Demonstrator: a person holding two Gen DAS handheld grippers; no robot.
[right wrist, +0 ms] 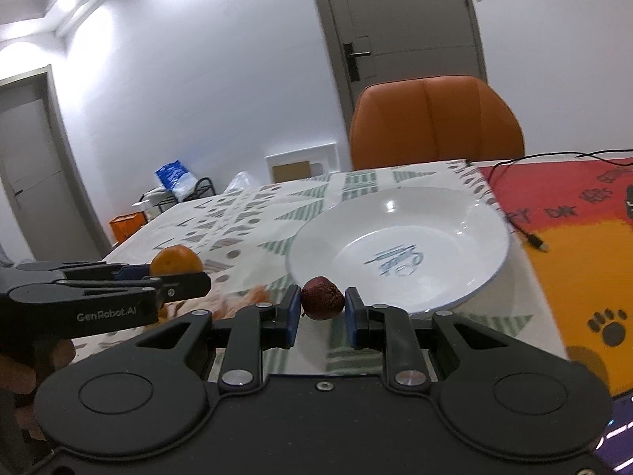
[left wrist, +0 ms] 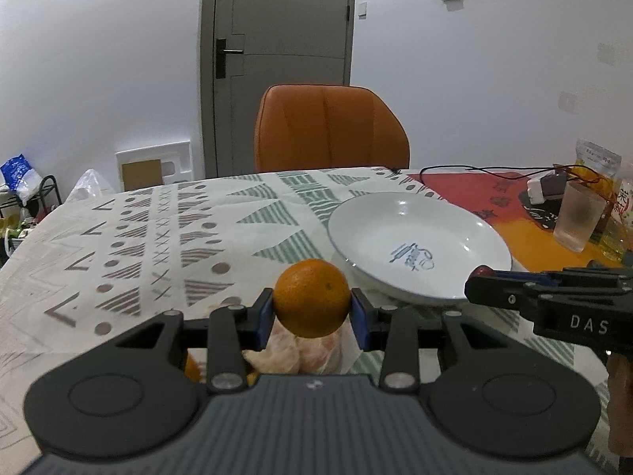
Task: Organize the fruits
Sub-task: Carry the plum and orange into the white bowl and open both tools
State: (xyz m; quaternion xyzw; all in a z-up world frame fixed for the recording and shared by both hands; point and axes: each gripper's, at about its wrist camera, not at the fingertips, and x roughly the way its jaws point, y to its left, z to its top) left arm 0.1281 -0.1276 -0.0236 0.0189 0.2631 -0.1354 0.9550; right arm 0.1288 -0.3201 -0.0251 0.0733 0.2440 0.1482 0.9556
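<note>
My left gripper is shut on an orange and holds it above the patterned tablecloth, just left of a white plate. My right gripper is shut on a small dark red fruit and holds it at the near rim of the same plate. A plastic bag with more oranges lies under the left gripper. The left gripper and its orange also show at the left of the right wrist view; the right gripper shows at the right of the left wrist view.
An orange chair stands behind the table. A frosted glass, a charger with black cables and packets stand at the table's right on a red and orange mat.
</note>
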